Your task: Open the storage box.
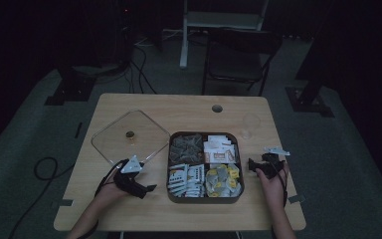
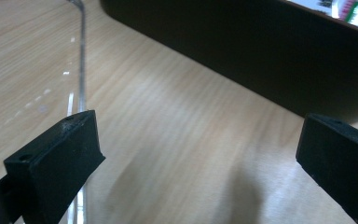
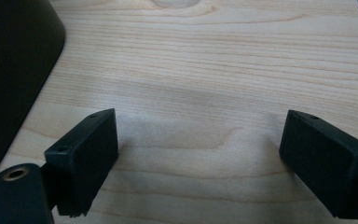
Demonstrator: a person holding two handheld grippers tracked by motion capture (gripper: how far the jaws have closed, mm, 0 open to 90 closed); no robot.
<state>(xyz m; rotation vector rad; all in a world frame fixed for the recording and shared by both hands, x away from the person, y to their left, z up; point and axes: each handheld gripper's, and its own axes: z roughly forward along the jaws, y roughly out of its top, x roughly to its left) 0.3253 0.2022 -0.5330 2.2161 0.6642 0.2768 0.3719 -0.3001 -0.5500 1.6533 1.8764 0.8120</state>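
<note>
Sitting in a dim room, dark floor with cables and a folding chair (image 1: 238,55) behind a light wood table (image 1: 179,102). Resting mid-table: a dark square tray (image 1: 205,134) split into four compartments, packets in each — grey ones far left, white and orange far right, white near left, yellow and grey near right. Lying flat just left of the tray, nearly touching its far-left corner: a clear square lid (image 1: 129,137) with a small knob at centre, turned diamond-wise to the table edge, so no real long axis, one corner pointing at the person. Probably handling light, stiff and slick; looking easiest to take by the knob, or by the near edge. Packets likely light and crinkly, best pinched at an edge. Resting on the table at the lid's near corner: left gripper (image 1: 151,187), jaws gaping wide, holding nothing, aimed right toward the tray wall (image 2: 242,51), lid rim (image 2: 81,70) running past its one jaw. Sitting right of the tray: right gripper (image 1: 251,165), jaws also spread, empty, bare wood between them.
</note>
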